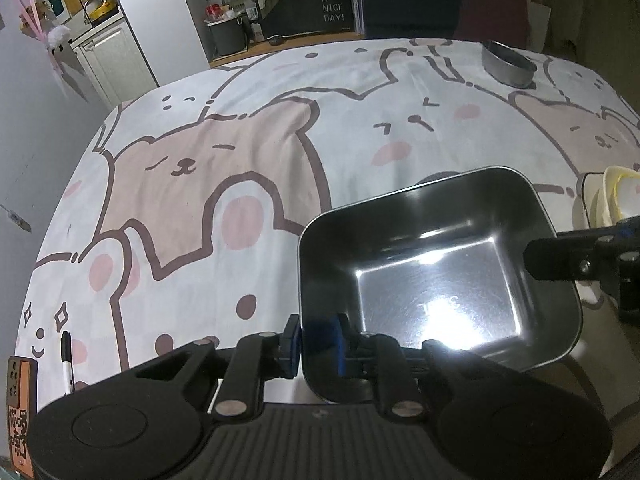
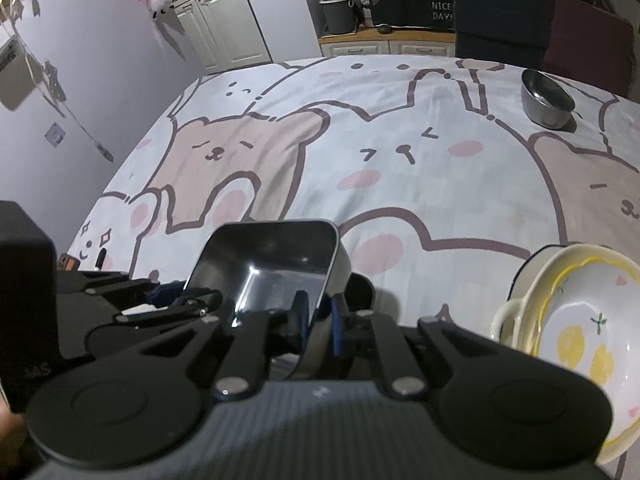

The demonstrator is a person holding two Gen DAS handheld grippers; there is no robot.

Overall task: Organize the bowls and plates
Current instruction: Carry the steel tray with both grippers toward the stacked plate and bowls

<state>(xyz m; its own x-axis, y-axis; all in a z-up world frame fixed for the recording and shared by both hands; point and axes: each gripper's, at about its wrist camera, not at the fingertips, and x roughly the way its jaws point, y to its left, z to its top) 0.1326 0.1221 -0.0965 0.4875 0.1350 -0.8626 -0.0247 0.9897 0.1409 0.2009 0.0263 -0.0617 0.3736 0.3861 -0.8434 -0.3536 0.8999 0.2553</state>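
The left hand-held gripper [image 1: 318, 344] pinches the near wall of a steel tray [image 1: 440, 276], which sits on the bear-print tabletop [image 1: 248, 140]. The right hand-held gripper [image 2: 318, 324] pinches the tray's opposite wall. Stacked ceramic bowls [image 2: 580, 328] lie just right of it; a round steel bowl [image 2: 546, 98] stands well apart, at the far edge.

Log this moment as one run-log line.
left hand-held gripper: shut on steel tray rim | right hand-held gripper: shut on opposite rim | round steel bowl: far, untouched
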